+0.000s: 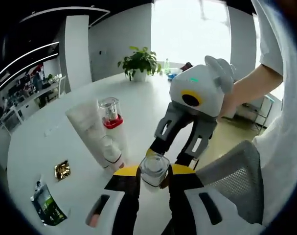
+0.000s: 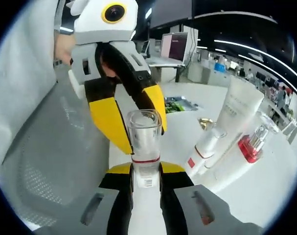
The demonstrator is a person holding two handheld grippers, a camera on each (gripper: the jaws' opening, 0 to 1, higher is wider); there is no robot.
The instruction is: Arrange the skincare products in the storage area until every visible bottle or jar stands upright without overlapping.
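Both grippers' fingers (image 2: pixel 120 186) hide the clear-capped bottle's (image 2: pixel 144 142) lower body.

The left gripper view looks down along its own left tongs (image 1: pixel 153 177) across the white table (image 1: pixel 50 137), very near a clear-capped bottle (image 1: pixel 154 170) between its tips, facing the right tongs (image 1: pixel 181 149) just beyond. The right gripper view looks level along the right tongs (image 2: pixel 146 172), facing the left tongs (image 2: pixel 133 122) close ahead. Both views share that bottle (image 2: pixel 144 142), the leaning white tube (image 1: pixel 88 128) (image 2: pixel 235 117), the red-collared bottle (image 1: pixel 110 113) (image 2: pixel 252 143) and the table (image 2: pixel 265 191).
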